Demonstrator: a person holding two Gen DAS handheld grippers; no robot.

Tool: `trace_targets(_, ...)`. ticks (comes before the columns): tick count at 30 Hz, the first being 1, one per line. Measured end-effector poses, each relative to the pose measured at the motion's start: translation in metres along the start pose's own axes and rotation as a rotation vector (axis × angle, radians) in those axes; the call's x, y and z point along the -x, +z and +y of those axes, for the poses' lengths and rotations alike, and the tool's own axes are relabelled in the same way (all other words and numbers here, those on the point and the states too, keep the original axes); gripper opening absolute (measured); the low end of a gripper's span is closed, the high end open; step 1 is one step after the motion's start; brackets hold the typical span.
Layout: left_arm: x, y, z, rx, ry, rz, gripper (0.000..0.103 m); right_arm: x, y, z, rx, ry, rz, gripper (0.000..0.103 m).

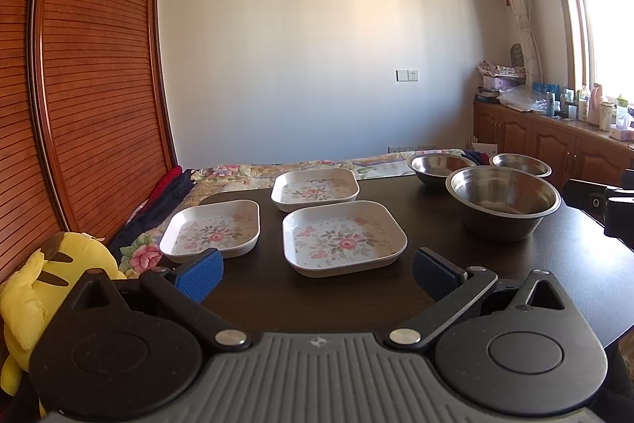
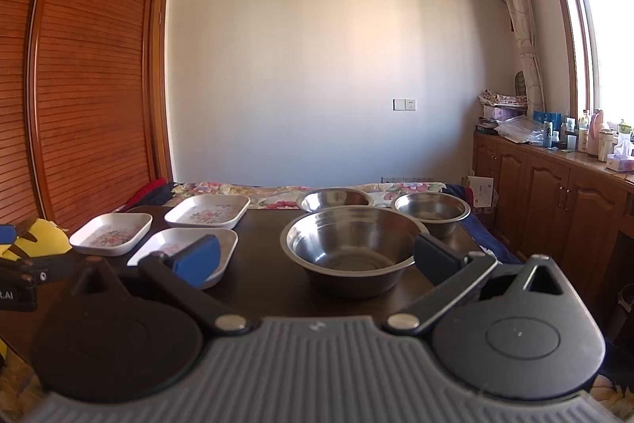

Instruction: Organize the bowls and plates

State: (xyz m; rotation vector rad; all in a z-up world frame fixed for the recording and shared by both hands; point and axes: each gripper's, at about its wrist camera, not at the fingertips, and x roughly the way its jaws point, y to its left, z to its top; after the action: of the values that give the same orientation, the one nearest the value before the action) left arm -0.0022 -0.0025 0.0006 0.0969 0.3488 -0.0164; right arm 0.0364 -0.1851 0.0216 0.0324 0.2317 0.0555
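The left gripper (image 1: 317, 270) hangs spread wide over the near edge of the dark bench (image 1: 515, 264), holding nothing; the right gripper (image 2: 315, 258) is equally wide apart and empty. Three square floral plates (image 1: 344, 238) sit on the bench's left, three steel bowls (image 2: 350, 244) on its right, none stacked

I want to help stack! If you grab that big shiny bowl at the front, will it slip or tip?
The big steel bowl looks smooth, so it may slip in the tool. Probably stiff and light. Its wide rim over a narrower base might let it rock.
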Motion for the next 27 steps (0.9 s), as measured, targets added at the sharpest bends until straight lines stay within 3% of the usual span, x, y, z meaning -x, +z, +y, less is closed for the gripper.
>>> trace_targets(27,0.0005,0.0010,-0.0006,-0.003,-0.001,0.000,0.103,0.0039,0.0029,-0.0016,0.004,-0.003,-0.008,0.103)
